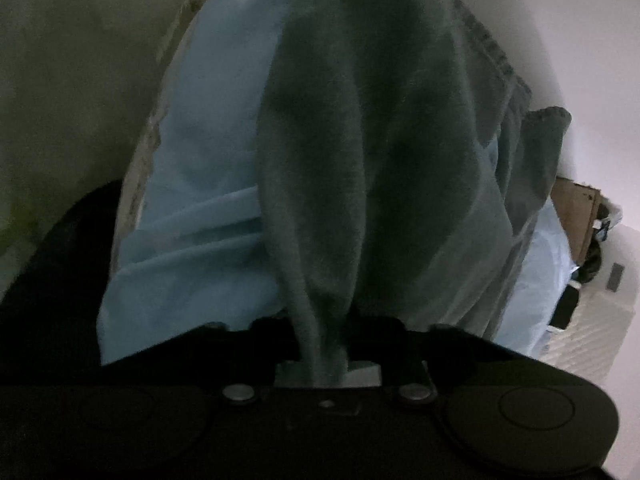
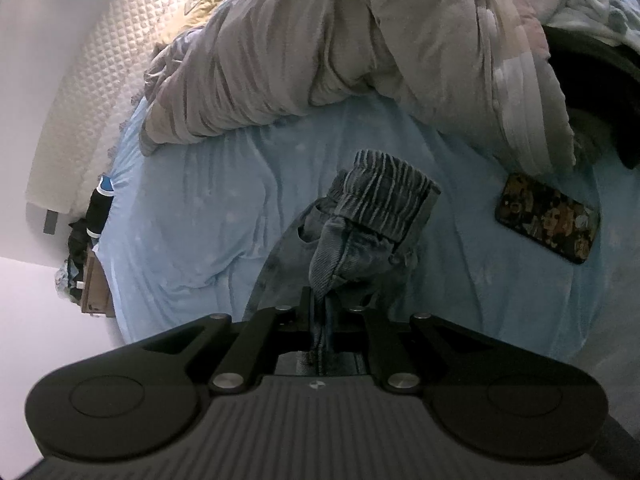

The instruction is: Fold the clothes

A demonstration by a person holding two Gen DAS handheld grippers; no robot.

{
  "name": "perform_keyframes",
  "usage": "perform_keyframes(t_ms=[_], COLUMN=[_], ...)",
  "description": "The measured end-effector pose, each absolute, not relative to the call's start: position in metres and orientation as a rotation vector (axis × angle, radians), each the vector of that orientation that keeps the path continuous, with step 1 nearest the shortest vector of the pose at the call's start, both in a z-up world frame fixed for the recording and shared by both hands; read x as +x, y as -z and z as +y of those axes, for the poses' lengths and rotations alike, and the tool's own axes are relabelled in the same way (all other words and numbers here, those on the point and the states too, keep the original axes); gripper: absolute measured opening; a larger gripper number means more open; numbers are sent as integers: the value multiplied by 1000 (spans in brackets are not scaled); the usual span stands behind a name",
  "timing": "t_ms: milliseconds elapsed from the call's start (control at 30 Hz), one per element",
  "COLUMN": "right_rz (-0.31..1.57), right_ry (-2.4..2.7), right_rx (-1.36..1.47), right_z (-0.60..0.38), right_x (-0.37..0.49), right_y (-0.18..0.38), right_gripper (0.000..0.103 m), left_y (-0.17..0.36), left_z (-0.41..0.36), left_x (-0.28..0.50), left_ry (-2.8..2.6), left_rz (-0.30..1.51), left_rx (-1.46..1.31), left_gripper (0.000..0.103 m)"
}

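Note:
A pair of blue denim pants [image 1: 384, 152] hangs in front of the left wrist camera and fills most of that view. My left gripper [image 1: 326, 354] is shut on a bunched fold of the denim. In the right wrist view the pants [image 2: 360, 240] show their gathered elastic waistband [image 2: 394, 194], held above the light blue bedsheet [image 2: 192, 216]. My right gripper [image 2: 326, 312] is shut on the denim just below the waistband. The rest of the pants is hidden below the gripper.
A rumpled grey-pink quilt [image 2: 360, 48] lies across the far side of the bed. A phone with a dark patterned case [image 2: 546, 218] lies on the sheet at the right. A black bottle [image 2: 98, 208] and a cardboard box [image 2: 96, 288] sit at the bed's left edge.

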State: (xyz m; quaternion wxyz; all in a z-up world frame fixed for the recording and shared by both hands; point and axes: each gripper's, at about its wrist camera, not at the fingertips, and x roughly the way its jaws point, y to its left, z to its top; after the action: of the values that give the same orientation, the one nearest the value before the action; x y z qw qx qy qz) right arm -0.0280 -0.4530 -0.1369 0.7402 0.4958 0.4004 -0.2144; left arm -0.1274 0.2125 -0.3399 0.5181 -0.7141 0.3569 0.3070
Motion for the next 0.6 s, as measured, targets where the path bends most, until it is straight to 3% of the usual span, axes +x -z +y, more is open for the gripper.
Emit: perform_keyframes(t_ms=[600], right_rz=[844], right_ry=[576], right_rx=[1225], right_z=[-480], right_x=[-36], right_y=[168], right_gripper=[5], left_y=[188], left_z=[214], left_x=[-30], left_ry=[-669], left_rz=[849], left_rx=[-1460], left_gripper=[4])
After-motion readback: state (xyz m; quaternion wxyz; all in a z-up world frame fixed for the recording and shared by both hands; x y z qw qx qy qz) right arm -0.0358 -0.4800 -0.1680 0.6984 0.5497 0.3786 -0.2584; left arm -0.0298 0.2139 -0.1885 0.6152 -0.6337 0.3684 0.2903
